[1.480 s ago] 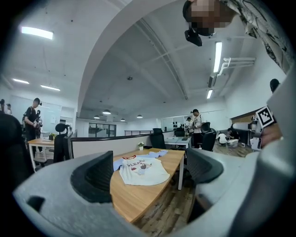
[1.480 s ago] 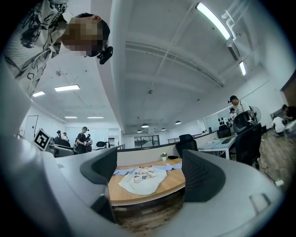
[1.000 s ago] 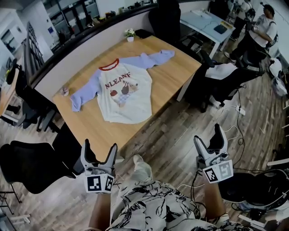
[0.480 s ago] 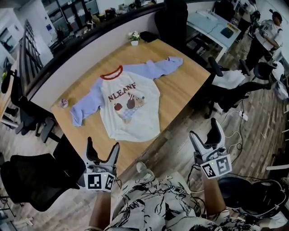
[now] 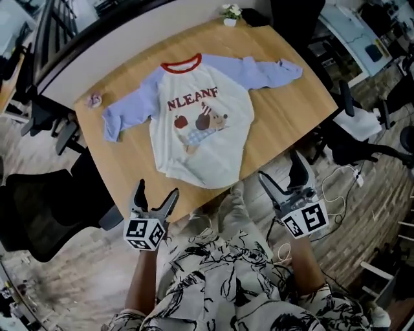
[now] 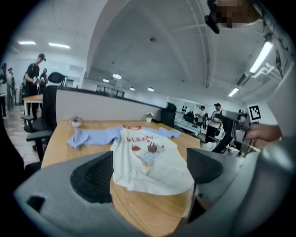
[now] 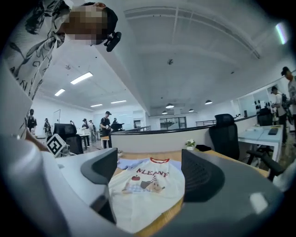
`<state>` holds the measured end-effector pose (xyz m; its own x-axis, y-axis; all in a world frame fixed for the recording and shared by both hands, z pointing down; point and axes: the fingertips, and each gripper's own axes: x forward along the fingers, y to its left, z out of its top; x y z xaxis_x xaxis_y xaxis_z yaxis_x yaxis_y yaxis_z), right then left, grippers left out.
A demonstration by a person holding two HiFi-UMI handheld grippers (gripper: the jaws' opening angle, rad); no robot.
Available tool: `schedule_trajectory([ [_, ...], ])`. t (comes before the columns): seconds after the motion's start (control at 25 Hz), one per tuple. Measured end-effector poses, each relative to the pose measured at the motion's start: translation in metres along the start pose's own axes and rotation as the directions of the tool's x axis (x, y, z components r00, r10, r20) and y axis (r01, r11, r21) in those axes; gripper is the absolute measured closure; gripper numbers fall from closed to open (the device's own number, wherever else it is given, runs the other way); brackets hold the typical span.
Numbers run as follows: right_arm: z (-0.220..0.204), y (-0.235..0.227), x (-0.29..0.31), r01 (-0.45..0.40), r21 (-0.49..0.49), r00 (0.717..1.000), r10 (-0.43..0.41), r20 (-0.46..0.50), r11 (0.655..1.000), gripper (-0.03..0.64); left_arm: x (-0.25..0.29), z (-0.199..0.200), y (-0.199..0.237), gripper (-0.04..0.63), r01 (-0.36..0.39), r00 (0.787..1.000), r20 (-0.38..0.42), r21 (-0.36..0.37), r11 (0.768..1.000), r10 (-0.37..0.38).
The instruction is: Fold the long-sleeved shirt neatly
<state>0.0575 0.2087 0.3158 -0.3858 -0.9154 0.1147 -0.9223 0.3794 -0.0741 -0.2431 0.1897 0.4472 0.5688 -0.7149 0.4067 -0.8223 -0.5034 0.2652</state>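
A long-sleeved shirt (image 5: 202, 123) lies flat and face up on the wooden table (image 5: 291, 123), white body with a cartoon print, light blue sleeves spread left and right, red collar at the far side. Its hem reaches the near table edge. My left gripper (image 5: 157, 196) hovers open off the near edge, left of the hem. My right gripper (image 5: 281, 173) is open too, off the table's near right side. Both gripper views look across the shirt (image 6: 148, 157) (image 7: 148, 190), and nothing sits between the jaws.
A small potted plant (image 5: 229, 13) stands at the table's far edge and a small pink object (image 5: 94, 100) near the far left corner. Black office chairs (image 5: 45, 207) (image 5: 362, 139) flank the table. People stand at desks in the background.
The person has stepped closer to the table. The shirt now sits larger and nearer, and both grippers have risen up to the table's near edge, still open.
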Motion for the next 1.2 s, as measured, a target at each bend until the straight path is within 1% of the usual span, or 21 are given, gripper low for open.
schedule_trajectory([
  [0.08,-0.009,-0.006,0.023,-0.074,-0.021,0.997,0.073,-0.04,0.997,0.192,0.018,-0.036,0.007,0.11,-0.016,0.993,-0.113,-0.026,1.0,0.013],
  [0.12,-0.015,-0.008,0.035,-0.112,-0.038,0.992,0.109,-0.065,0.993,0.19,0.025,-0.049,0.011,0.11,-0.033,0.988,-0.15,-0.037,0.999,0.027],
  [0.2,-0.031,-0.008,0.059,-0.2,-0.084,0.973,0.188,-0.137,0.976,0.19,0.038,-0.07,0.022,0.117,-0.076,0.978,-0.2,-0.075,0.994,0.059],
  [0.24,-0.042,-0.006,0.07,-0.254,-0.114,0.955,0.231,-0.187,0.96,0.19,0.043,-0.08,0.027,0.121,-0.098,0.972,-0.222,-0.1,0.99,0.074],
  [0.28,-0.056,-0.002,0.08,-0.315,-0.145,0.93,0.274,-0.246,0.938,0.192,0.048,-0.09,0.03,0.131,-0.119,0.966,-0.244,-0.123,0.985,0.086],
  [0.32,-0.072,0.004,0.089,-0.379,-0.172,0.897,0.315,-0.31,0.909,0.192,0.052,-0.099,0.033,0.144,-0.138,0.96,-0.262,-0.138,0.981,0.098],
  [0.4,-0.105,0.017,0.108,-0.491,-0.196,0.826,0.382,-0.415,0.849,0.192,0.065,-0.114,0.04,0.166,-0.161,0.952,-0.286,-0.153,0.975,0.112],
  [0.48,-0.137,0.028,0.127,-0.576,-0.196,0.759,0.431,-0.487,0.793,0.193,0.077,-0.12,0.046,0.187,-0.173,0.949,-0.291,-0.154,0.973,0.123],
  [0.56,-0.166,0.038,0.142,-0.644,-0.186,0.692,0.462,-0.555,0.742,0.201,0.084,-0.122,0.048,0.217,-0.191,0.949,-0.284,-0.161,0.968,0.14],
  [0.64,-0.19,0.048,0.155,-0.689,-0.169,0.638,0.48,-0.602,0.704,0.223,0.087,-0.123,0.049,0.253,-0.207,0.95,-0.276,-0.191,0.96,0.15],
  [0.72,-0.211,0.059,0.168,-0.73,-0.16,0.588,0.49,-0.644,0.665,0.236,0.09,-0.126,0.051,0.272,-0.223,0.949,-0.271,-0.224,0.949,0.159],
  [0.8,-0.23,0.069,0.177,-0.771,-0.157,0.531,0.486,-0.695,0.617,0.236,0.09,-0.13,0.051,0.29,-0.237,0.946,-0.277,-0.238,0.942,0.168],
  [0.88,-0.245,0.077,0.185,-0.796,-0.154,0.488,0.47,-0.736,0.586,0.242,0.089,-0.132,0.052,0.334,-0.247,0.945,-0.274,-0.243,0.938,0.177],
  [0.92,-0.251,0.079,0.189,-0.801,-0.148,0.472,0.46,-0.752,0.58,0.246,0.089,-0.132,0.053,0.374,-0.25,0.946,-0.27,-0.25,0.935,0.181],
  [0.96,-0.257,0.082,0.193,-0.803,-0.139,0.456,0.448,-0.769,0.579,0.261,0.088,-0.132,0.053,0.437,-0.251,0.947,-0.266,-0.265,0.931,0.179],
  [1.0,-0.263,0.083,0.196,-0.805,-0.129,0.438,0.435,-0.787,0.579,0.264,0.086,-0.133,0.054,0.539,-0.249,0.95,-0.261,-0.292,0.923,0.173],
  [1.04,-0.268,0.084,0.199,-0.808,-0.121,0.421,0.42,-0.804,0.577,0.265,0.085,-0.133,0.055,0.569,-0.246,0.953,-0.251,-0.326,0.913,0.167],
  [1.12,-0.278,0.085,0.201,-0.812,-0.116,0.395,0.392,-0.831,0.572,0.269,0.083,-0.132,0.056,0.572,-0.243,0.959,-0.229,-0.376,0.894,0.165],
  [1.2,-0.282,0.085,0.203,-0.812,-0.12,0.386,0.372,-0.844,0.572,0.303,0.08,-0.131,0.055,0.572,-0.244,0.961,-0.218,-0.381,0.892,0.171],
])
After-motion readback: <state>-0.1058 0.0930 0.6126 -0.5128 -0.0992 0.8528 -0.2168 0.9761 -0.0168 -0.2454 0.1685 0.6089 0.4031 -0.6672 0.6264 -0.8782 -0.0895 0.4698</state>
